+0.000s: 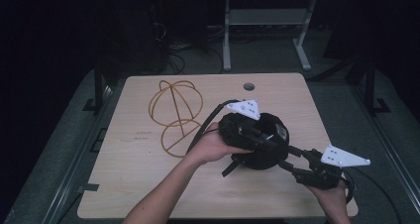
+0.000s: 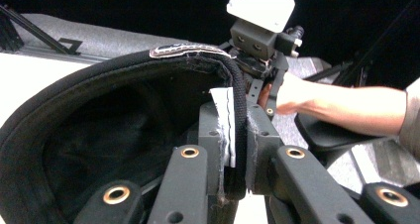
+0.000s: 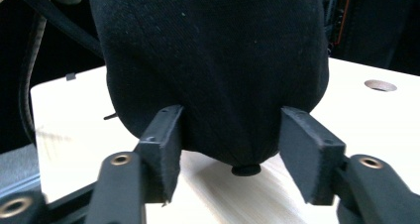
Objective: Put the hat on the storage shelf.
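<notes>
A black cap [image 1: 257,157] hangs above the wooden table [image 1: 138,184], held between both grippers. My left gripper [image 1: 267,140] is shut on the cap's rim; in the left gripper view its pads [image 2: 214,135] pinch the band and a white label beside the hollow inside of the cap [image 2: 99,135]. My right gripper [image 1: 288,160] comes from the right. In the right gripper view the crown of the cap [image 3: 213,60], with its top button, fills the gap of the gripper [image 3: 230,130]. Both pads [image 3: 166,144] touch the fabric.
A yellow wire frame [image 1: 176,115] lies on the far left part of the table. A round hole [image 1: 249,86] sits near the far edge. A grey desk frame [image 1: 227,40] and cables stand on the floor beyond the table.
</notes>
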Motion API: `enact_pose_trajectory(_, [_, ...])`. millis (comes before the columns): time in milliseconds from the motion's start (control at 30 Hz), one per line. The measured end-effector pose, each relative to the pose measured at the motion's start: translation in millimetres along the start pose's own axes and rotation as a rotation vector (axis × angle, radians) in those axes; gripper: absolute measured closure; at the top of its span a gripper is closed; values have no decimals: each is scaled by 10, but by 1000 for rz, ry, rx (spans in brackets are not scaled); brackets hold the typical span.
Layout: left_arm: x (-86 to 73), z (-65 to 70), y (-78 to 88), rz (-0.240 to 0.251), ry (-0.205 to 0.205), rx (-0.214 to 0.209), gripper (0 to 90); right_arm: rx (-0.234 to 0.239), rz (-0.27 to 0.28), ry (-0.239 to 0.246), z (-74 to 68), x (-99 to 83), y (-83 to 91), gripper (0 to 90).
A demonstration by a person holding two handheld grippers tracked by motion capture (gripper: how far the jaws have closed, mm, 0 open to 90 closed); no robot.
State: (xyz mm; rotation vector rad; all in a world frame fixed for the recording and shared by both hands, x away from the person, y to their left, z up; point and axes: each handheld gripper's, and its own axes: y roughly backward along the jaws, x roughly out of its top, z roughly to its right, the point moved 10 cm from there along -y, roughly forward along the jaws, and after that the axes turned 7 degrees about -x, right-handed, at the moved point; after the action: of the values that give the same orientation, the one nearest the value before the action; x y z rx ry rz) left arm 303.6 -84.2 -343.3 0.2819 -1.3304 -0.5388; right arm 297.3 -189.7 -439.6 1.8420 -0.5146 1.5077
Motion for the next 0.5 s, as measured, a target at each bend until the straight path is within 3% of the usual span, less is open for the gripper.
enact_pose_trajectory(100, [15, 5, -18, -9, -3, -7, 807, 5, -2, 15, -16, -4, -3, 479])
enact_pose_trajectory(133, [30, 3, -32, -14, -4, -10, 807, 28, -3, 13, -48, -6, -9, 554])
enact_pose_trajectory(300, [43, 21, -51, -23, -15, -7, 807, 43, 2, 29, -78, 7, -19, 673])
enact_pose_trajectory(433, [26, 34, -33, -30, -18, -3, 807, 39, 1, 55, -100, 8, -2, 829])
enact_pose_trajectory(500, [22, 21, -15, -28, -15, 4, 806, 36, 1, 58, -102, 9, 3, 837])
